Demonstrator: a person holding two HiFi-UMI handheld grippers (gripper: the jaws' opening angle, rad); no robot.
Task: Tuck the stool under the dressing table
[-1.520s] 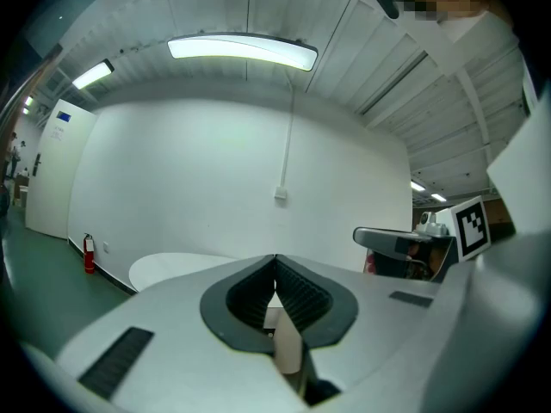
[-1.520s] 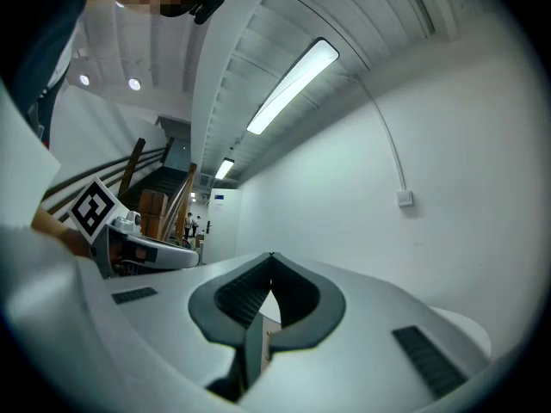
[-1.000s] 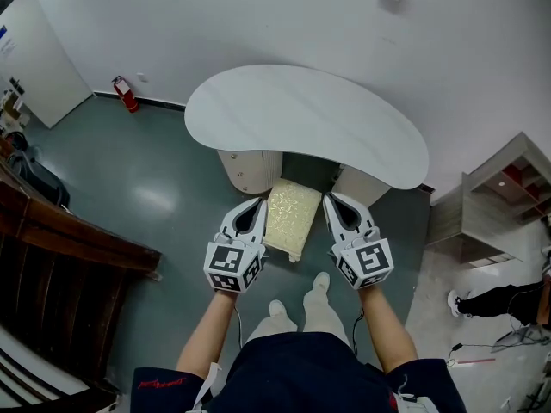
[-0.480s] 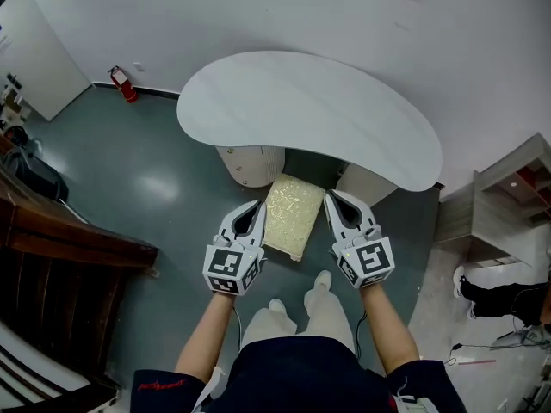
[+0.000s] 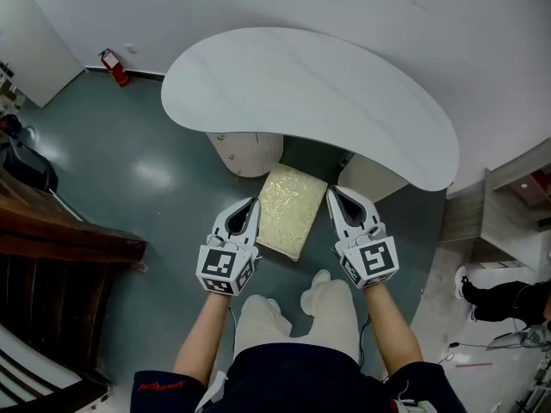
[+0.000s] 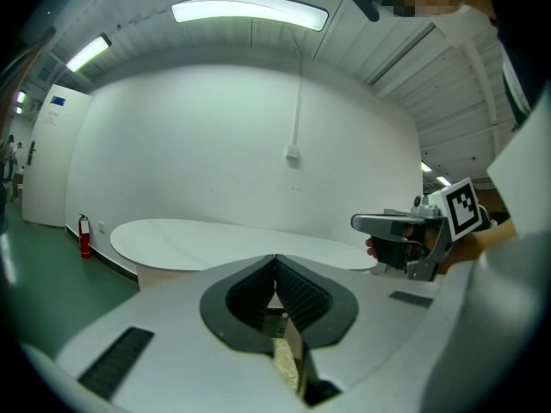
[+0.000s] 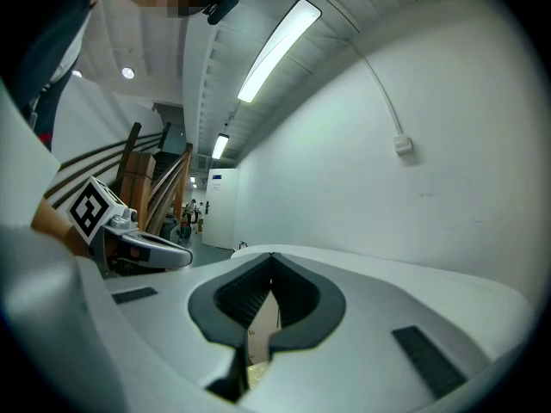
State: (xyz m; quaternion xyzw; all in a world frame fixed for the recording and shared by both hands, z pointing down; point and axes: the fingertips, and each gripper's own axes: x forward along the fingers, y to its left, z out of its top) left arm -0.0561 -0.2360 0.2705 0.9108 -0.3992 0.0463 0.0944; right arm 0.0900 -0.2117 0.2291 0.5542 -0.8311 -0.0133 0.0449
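The stool (image 5: 291, 209), with a cream and gold patterned cushion, stands on the floor in front of me. Its far end reaches the edge of the white kidney-shaped dressing table (image 5: 310, 93), in the gap between the two pedestals. My left gripper (image 5: 252, 205) is shut and sits at the stool's left side. My right gripper (image 5: 333, 194) is shut at the stool's right side. I cannot tell whether either one touches the stool. In the left gripper view the left gripper (image 6: 275, 260) points at the tabletop (image 6: 207, 241), and a strip of cushion (image 6: 284, 366) shows below its jaws.
The table's left pedestal (image 5: 250, 151) and right pedestal (image 5: 375, 177) flank the stool. A fire extinguisher (image 5: 110, 65) stands by the back wall. Dark wooden furniture (image 5: 52, 256) fills the left, and a shelf unit (image 5: 516, 222) stands at the right. My feet (image 5: 320, 280) are just behind the stool.
The table and stool have come closer in the head view. The stool's far end now reaches the tabletop's edge. Both grippers have stayed shut at the stool's sides.
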